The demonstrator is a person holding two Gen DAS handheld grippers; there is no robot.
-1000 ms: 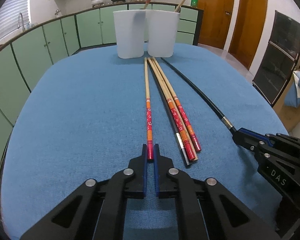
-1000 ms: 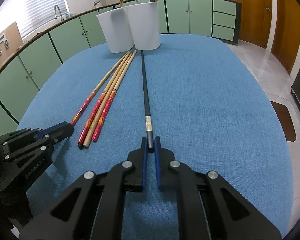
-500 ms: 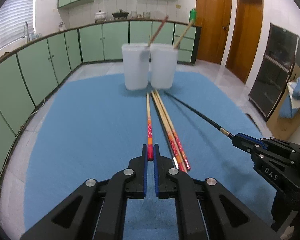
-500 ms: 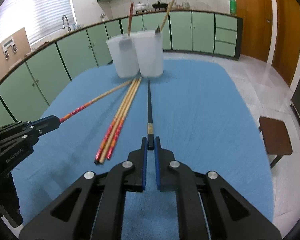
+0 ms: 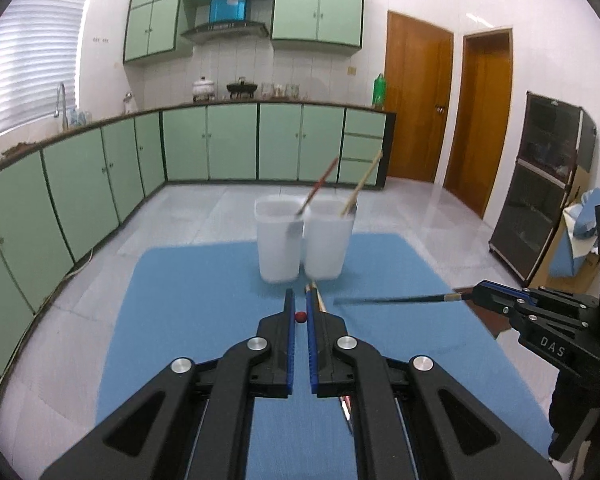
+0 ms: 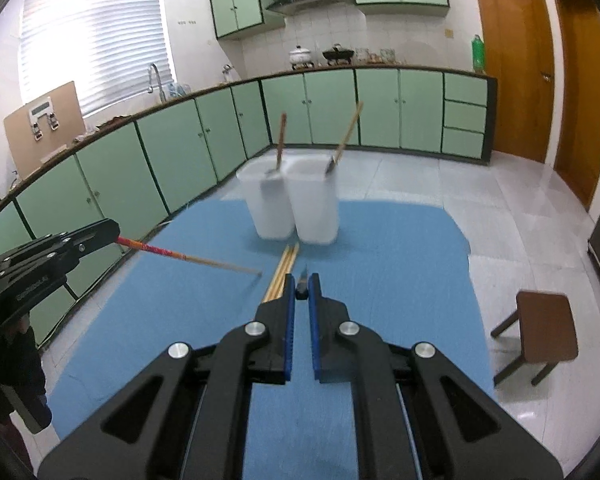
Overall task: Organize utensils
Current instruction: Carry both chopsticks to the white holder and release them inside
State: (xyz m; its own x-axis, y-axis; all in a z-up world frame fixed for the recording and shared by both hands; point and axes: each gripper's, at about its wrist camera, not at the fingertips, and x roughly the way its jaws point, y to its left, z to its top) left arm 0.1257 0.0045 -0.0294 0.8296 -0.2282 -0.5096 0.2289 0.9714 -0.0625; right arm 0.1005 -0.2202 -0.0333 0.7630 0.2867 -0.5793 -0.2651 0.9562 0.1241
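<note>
Gripping chopsticks, both hand-held grippers tilted downward

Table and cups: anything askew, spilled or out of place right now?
Nothing spilled. Both cups stand upright, each with one stick leaning in it. A few chopsticks lie loose on the blue cloth, waiting to be sorted.

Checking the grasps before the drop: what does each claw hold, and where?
Left claw: red-patterned wooden chopstick, by its red end. Right claw: black chopstick, by its butt end.
</note>
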